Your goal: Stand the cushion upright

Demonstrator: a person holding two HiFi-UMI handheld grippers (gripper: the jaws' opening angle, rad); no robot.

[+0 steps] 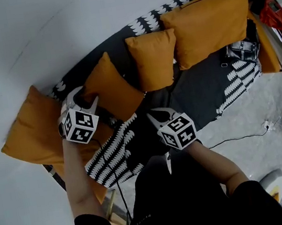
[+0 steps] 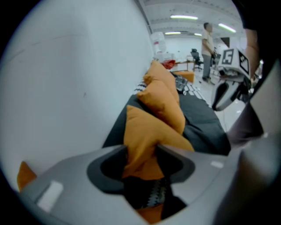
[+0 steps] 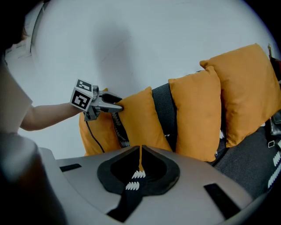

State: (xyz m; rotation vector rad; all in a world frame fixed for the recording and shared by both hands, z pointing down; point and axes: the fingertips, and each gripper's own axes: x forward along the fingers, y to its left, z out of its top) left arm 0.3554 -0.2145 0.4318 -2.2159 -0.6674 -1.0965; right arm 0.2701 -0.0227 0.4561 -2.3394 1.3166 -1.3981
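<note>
Starting at the left end of the sofa (image 1: pixel 201 89), a slumped end cushion (image 1: pixel 30 134) lies against the wall (image 1: pixel 64 31); don't let your work lean on it. Just right of it, your left gripper (image 1: pixel 88 99) has its jaws partly apart and pinched on a fold of fabric at the upper corner of the cushion (image 1: pixel 112 90). That cushion sits along the sofa's back edge, tipped onto one corner like a diamond, so it is not yet square.

From here, I judge the job is to rotate that corner until the bottom edge lies flat on the seat, then press the top back against the wall. The grip is on loose cloth only, so move slowly, because a quick pull may slide the fabric out.

Your right gripper (image 1: pixel 157 114) hovers over the front part of the seat with its jaws closed to a thin slit and nothing in them. Bring it to the cushion's lower right side to steady the base.

Further right, the middle cushion (image 1: pixel 153 59) and the large cushion (image 1: pixel 206 24) already stand upright; match their lean.
</note>
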